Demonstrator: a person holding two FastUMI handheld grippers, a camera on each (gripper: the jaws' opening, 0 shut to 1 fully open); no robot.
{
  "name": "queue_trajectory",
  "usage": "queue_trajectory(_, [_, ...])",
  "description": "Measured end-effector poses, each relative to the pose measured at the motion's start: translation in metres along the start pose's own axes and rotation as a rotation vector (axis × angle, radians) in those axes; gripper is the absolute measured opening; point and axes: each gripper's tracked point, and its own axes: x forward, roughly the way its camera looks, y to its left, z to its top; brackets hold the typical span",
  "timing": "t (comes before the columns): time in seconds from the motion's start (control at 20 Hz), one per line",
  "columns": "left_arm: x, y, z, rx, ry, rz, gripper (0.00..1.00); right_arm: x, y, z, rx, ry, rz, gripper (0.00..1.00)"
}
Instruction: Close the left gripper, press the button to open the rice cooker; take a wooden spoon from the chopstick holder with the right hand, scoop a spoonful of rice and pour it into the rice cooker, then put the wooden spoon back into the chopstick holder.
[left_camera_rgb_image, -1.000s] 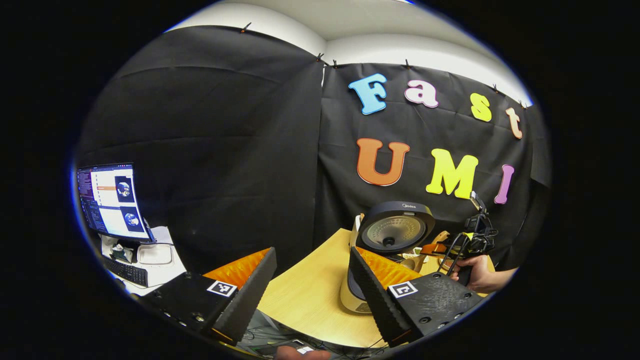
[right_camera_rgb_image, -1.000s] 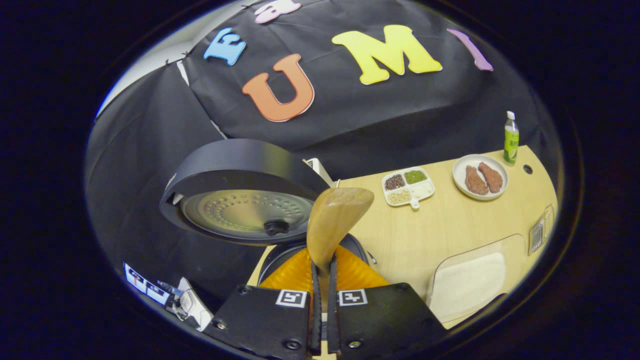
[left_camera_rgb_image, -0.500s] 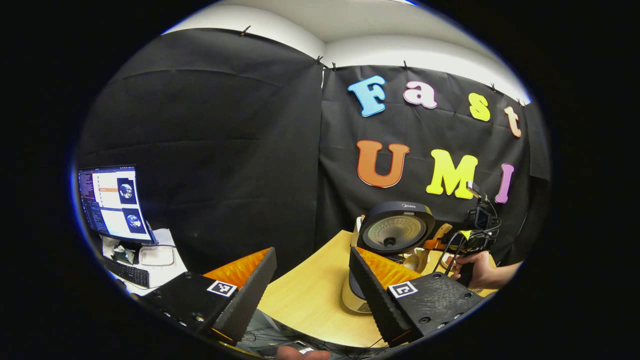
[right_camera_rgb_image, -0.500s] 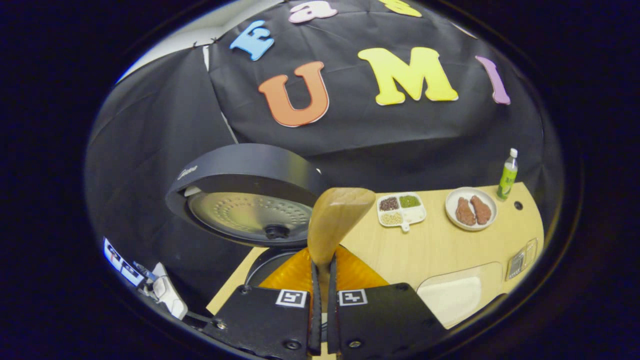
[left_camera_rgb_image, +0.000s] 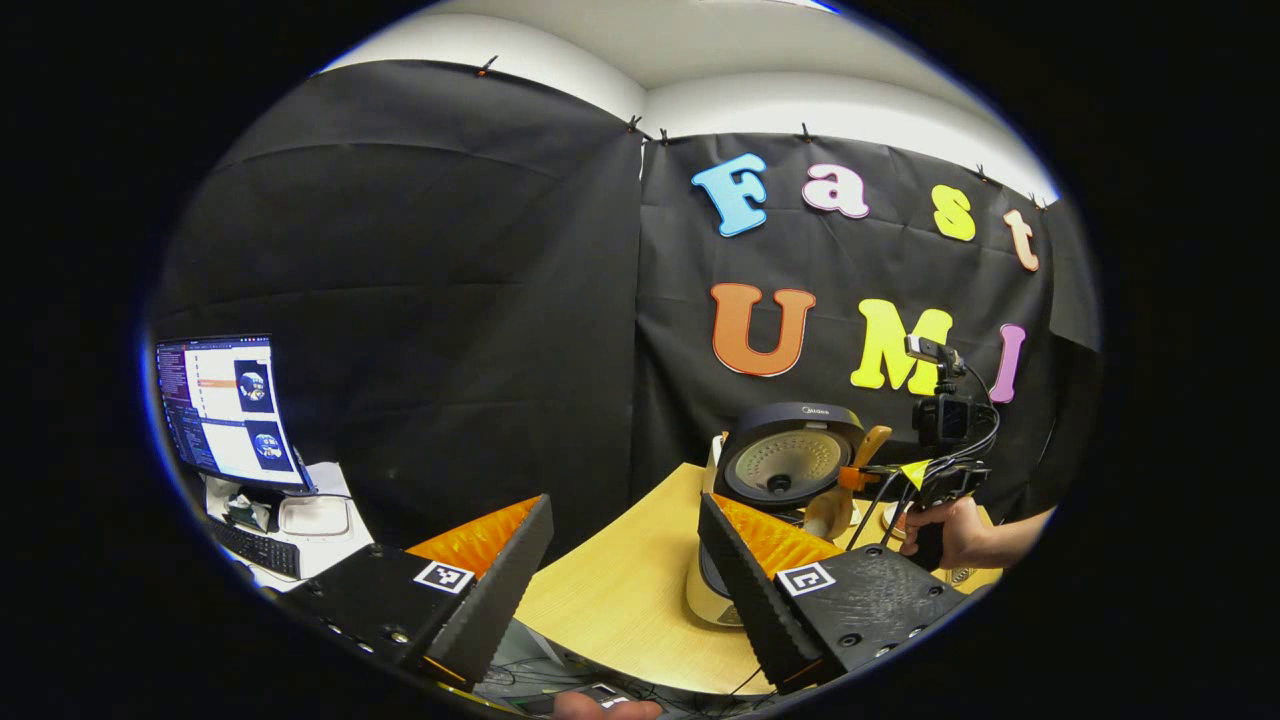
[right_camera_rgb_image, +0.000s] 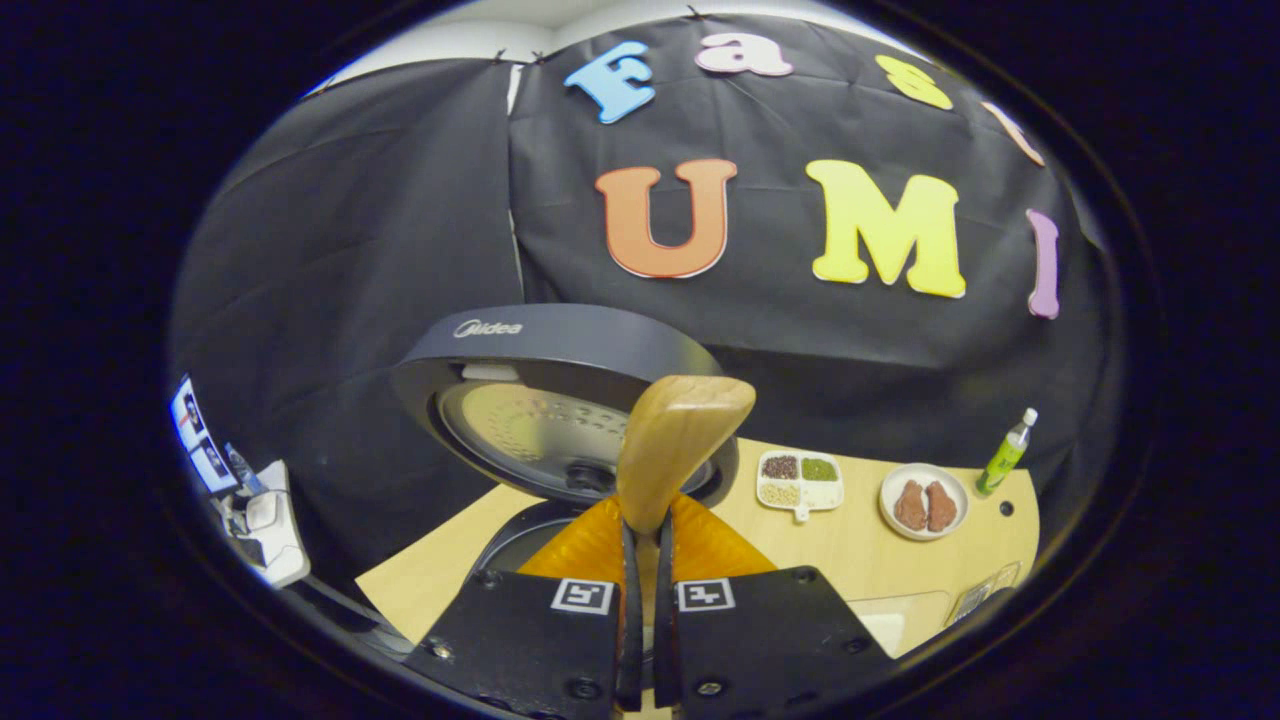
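Rice cooker (right_camera_rgb_image: 560, 400) stands open on the wooden table (right_camera_rgb_image: 870, 540), lid upright, inner plate facing out; the pot mouth sits just below and behind the right gripper (right_camera_rgb_image: 640, 560). Right gripper clenched on the wooden spoon (right_camera_rgb_image: 675, 440), both fingers pressing the handle, bowl pointing up and forward in front of the lid. Whether rice lies in the spoon bowl cannot be told: the back of the bowl faces the right gripper view. In the left gripper view the same spoon (left_camera_rgb_image: 845, 490) shows held aloft beside the open rice cooker (left_camera_rgb_image: 790, 465), a hand (left_camera_rgb_image: 950, 530) gripping the tool's handle. Left gripper (left_camera_rgb_image: 625, 560) hangs well apart from the cooker, jaws spread wide, holding nothing. Judgement: button step is done; the spoon is out of the chopstick holder, and the work lies somewhere in the scoop-and-pour stretch, probably near its end, given the spoon's position over the pot. Next move calls for carrying the spoon to the chopstick holder and lowering it handle-true. A divided dish (right_camera_rgb_image: 800, 480) of grains sits farther along the table.
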Motion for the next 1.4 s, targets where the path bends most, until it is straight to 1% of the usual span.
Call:
queue_trajectory(0.05, [0.0, 0.0, 0.0, 0.0, -0.001, -0.002, 1.0, -0.001, 0.004, 0.004, -0.041, -0.013, 0.0, 0.1])
queue_trajectory(0.1, [0.0, 0.0, -0.001, 0.0, -0.001, -0.003, 0.95, -0.006, 0.01, 0.008, -0.084, -0.025, -0.001, 0.1])
queue_trajectory(0.25, [-0.002, 0.0, 0.0, -0.008, 0.0, -0.012, 0.95, -0.008, 0.022, 0.01, -0.192, -0.049, 0.011, 0.1])
queue_trajectory(0.3, [-0.002, 0.001, 0.001, -0.008, -0.003, -0.014, 1.0, -0.009, 0.025, 0.012, -0.224, -0.057, 0.017, 0.1])
queue_trajectory(0.35, [-0.003, 0.002, 0.002, -0.008, -0.009, -0.013, 0.95, -0.011, 0.026, 0.014, -0.258, -0.068, 0.018, 0.1])
queue_trajectory(0.55, [-0.004, 0.001, 0.0, -0.022, -0.012, -0.023, 0.95, -0.02, 0.036, 0.025, -0.404, -0.13, 0.041, 0.1])
queue_trajectory(0.6, [-0.003, -0.001, 0.0, -0.019, -0.01, -0.026, 0.95, -0.02, 0.037, 0.028, -0.446, -0.149, 0.04, 0.12])
queue_trajectory(0.65, [-0.003, -0.003, -0.001, -0.019, -0.008, -0.029, 0.95, -0.023, 0.038, 0.031, -0.483, -0.167, 0.039, 0.1])
queue_trajectory(0.7, [-0.003, -0.007, 0.0, -0.019, -0.009, -0.031, 0.95, -0.025, 0.041, 0.031, -0.516, -0.182, 0.046, 0.12])
queue_trajectory(0.75, [-0.003, -0.009, 0.001, -0.02, -0.011, -0.032, 0.95, -0.026, 0.044, 0.031, -0.539, -0.189, 0.056, 0.1])
queue_trajectory(0.8, [-0.003, -0.01, 0.001, -0.021, -0.012, -0.032, 0.95, -0.03, 0.047, 0.029, -0.547, -0.19, 0.069, 0.1])
queue_trajectory(0.9, [-0.003, -0.013, 0.001, -0.025, -0.011, -0.033, 0.95, -0.036, 0.05, 0.021, -0.531, -0.183, 0.084, 0.1])
queue_trajectory(1.05, [-0.005, -0.015, 0.0, -0.017, -0.009, -0.033, 0.95, -0.042, 0.046, 0.019, -0.453, -0.163, 0.101, 0.1])
queue_trajectory(1.1, [-0.005, -0.016, 0.0, -0.015, -0.009, -0.032, 0.95, -0.043, 0.043, 0.023, -0.417, -0.159, 0.103, 0.1])
queue_trajectory(1.2, [-0.006, -0.026, -0.001, -0.021, -0.005, -0.057, 0.95, -0.045, 0.035, 0.025, -0.335, -0.143, 0.103, 0.1])
queue_trajectory(1.3, [-0.006, -0.038, -0.005, -0.002, 0.013, -0.097, 0.95, -0.051, 0.025, 0.025, -0.236, -0.116, 0.119, 0.1])
queue_trajectory(1.4, [-0.003, -0.043, -0.006, 0.017, 0.013, -0.11, 0.95, -0.064, 0.015, 0.031, -0.122, -0.101, 0.13, 0.1])
